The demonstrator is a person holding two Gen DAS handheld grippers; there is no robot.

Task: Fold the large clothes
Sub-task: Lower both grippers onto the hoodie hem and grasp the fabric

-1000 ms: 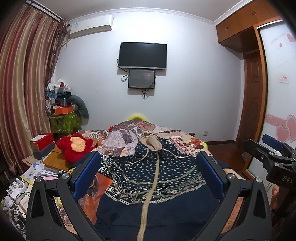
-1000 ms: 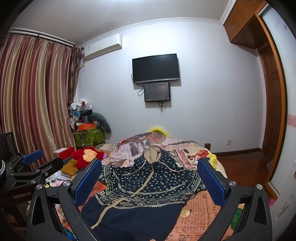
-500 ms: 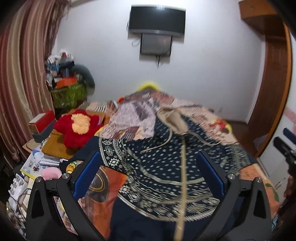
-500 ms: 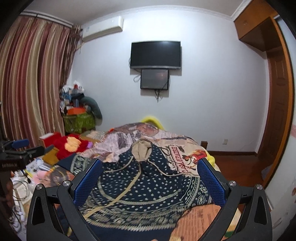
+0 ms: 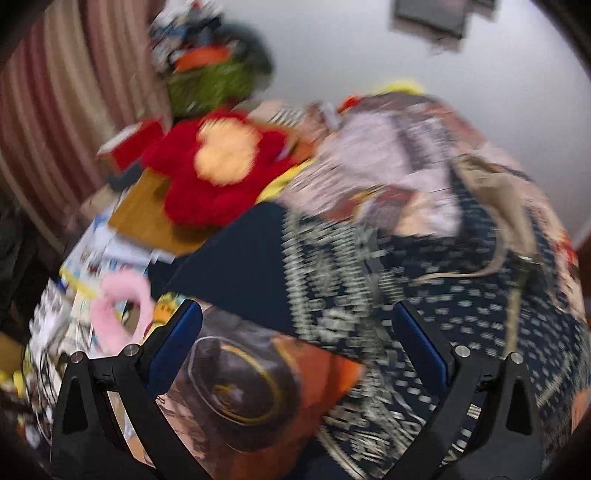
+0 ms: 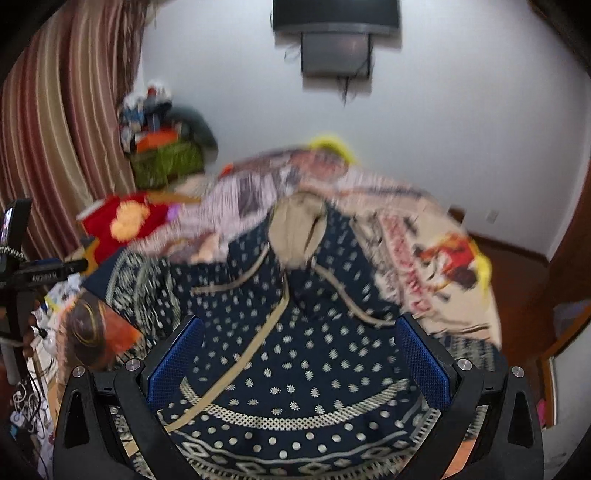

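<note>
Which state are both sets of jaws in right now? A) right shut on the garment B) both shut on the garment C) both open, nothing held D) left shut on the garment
C: each wrist view shows the blue pads spread wide apart, left gripper and right gripper, with the navy patterned garment lying flat on the bed beyond them, ungripped.

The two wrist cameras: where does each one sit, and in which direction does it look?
Left wrist: sits on the left gripper, tilted down at the navy patterned garment and the red plush toy beside the bed; own open fingers show.
Right wrist: sits on the right gripper, facing along the garment toward the wall TV; own open fingers show.
Shared: garment, plush toy.
</note>
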